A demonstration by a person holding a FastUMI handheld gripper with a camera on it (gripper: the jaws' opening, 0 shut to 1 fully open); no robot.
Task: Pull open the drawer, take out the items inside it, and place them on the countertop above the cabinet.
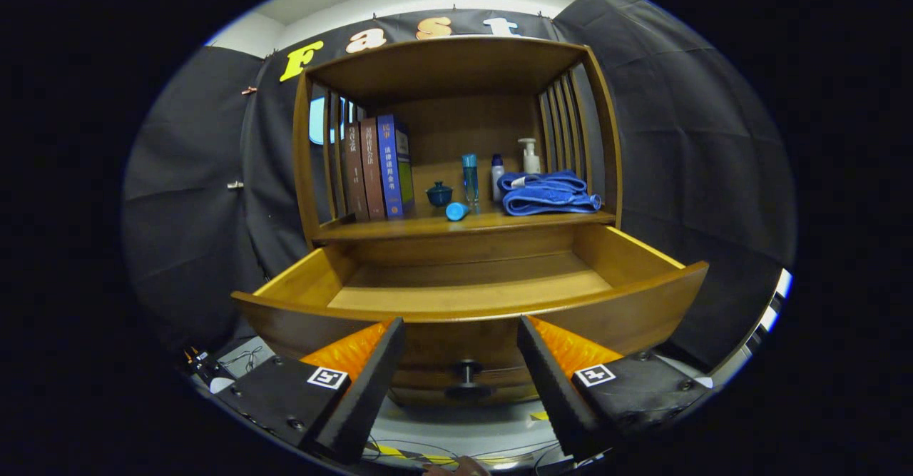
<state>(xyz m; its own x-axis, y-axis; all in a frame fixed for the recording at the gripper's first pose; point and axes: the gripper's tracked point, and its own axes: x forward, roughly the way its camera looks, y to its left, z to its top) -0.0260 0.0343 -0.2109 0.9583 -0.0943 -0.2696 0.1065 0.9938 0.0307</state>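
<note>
The wooden drawer [471, 297] stands pulled out from the cabinet, and its visible floor is bare. Its dark knob [468, 376] sits on the front panel, between my two fingers and slightly beyond them. My gripper [462, 333] is open, fingers spread wide with nothing held. On the countertop [399, 226] above the drawer lie a small blue cylinder [456, 211] on its side, a dark teal lidded pot [439, 193], a tall blue tumbler [470, 176], a white bottle with a blue cap [497, 176], a pump bottle [528, 156] and a folded blue towel [549, 192].
Several upright books [376, 169] stand at the left of the countertop against the slatted side. The cabinet's top shelf [442, 62] roofs the countertop space. Cables and yellow-black tape [399, 451] lie on the floor below the drawer.
</note>
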